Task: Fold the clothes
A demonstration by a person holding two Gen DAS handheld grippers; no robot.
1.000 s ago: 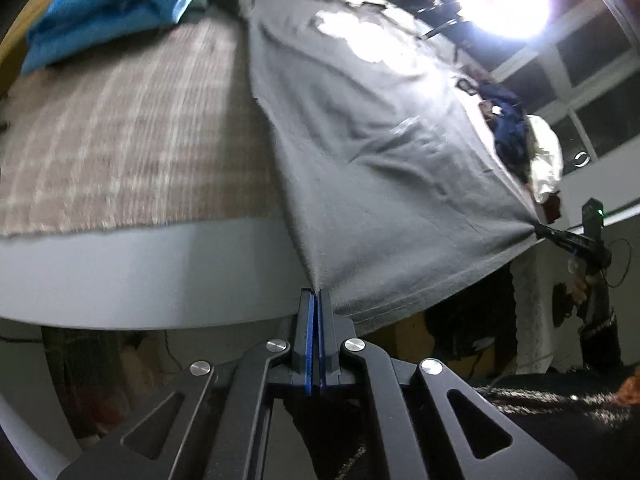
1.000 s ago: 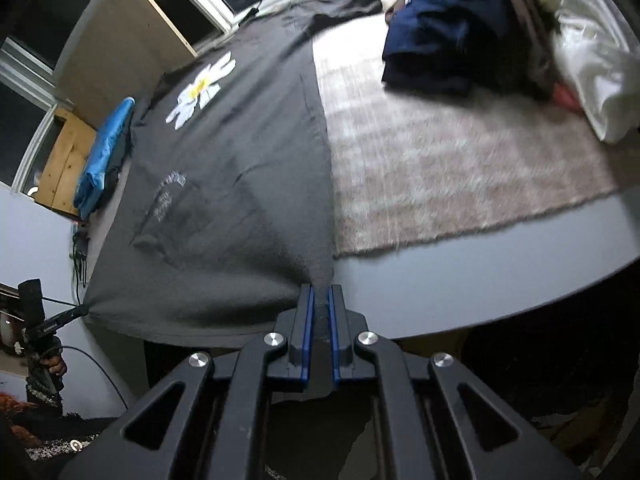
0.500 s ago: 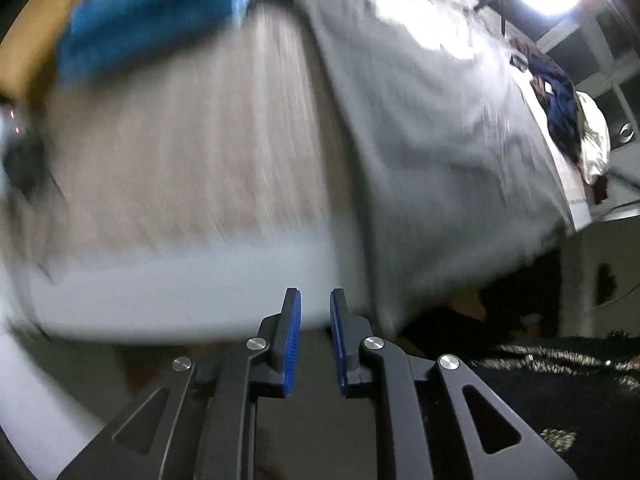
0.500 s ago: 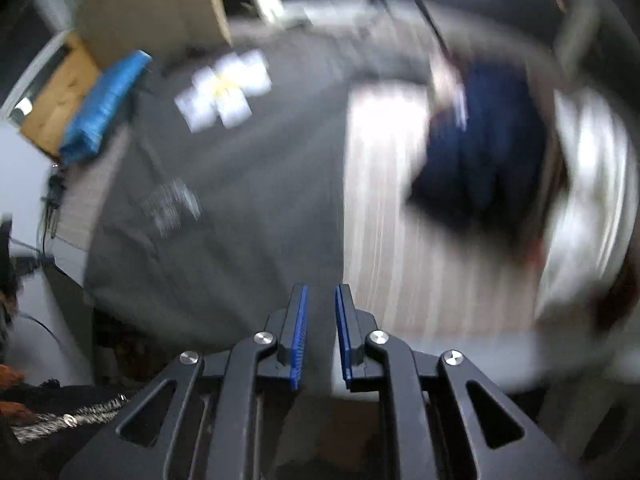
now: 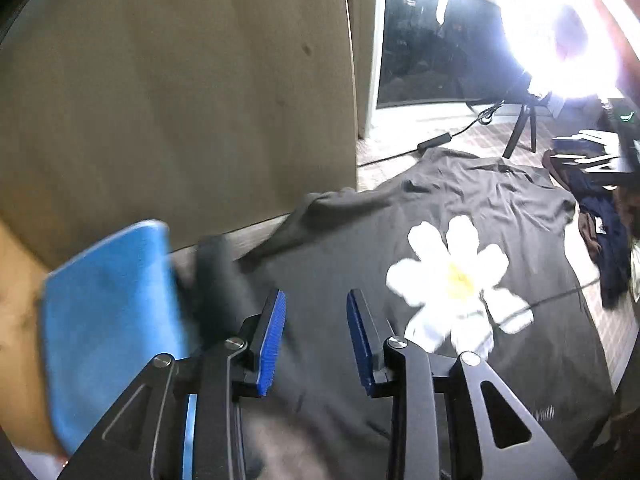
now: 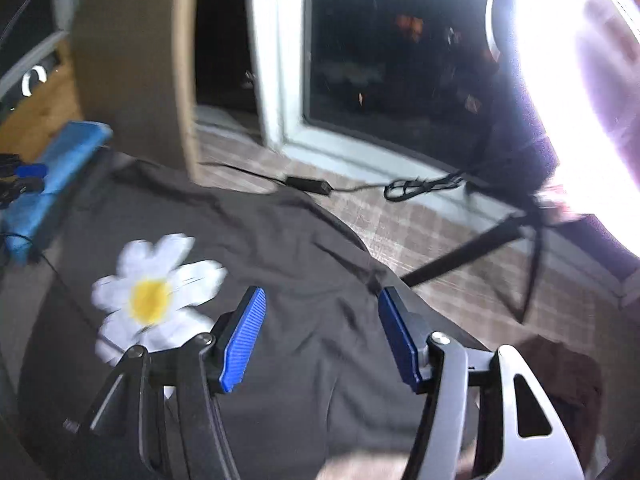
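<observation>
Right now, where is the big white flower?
The white flower is printed on the black shirt, just right of the open left claw and left of the open right claw.

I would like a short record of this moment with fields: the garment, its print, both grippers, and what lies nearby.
garment: dark T-shirt spread flat, not yet folded
print: white daisy with yellow centre
left gripper: jaws open, above the shirt, holding nothing
right gripper: jaws open, above the shirt, holding nothing
nearby: blue folded cloth beside the shirt; cable by the window
</observation>
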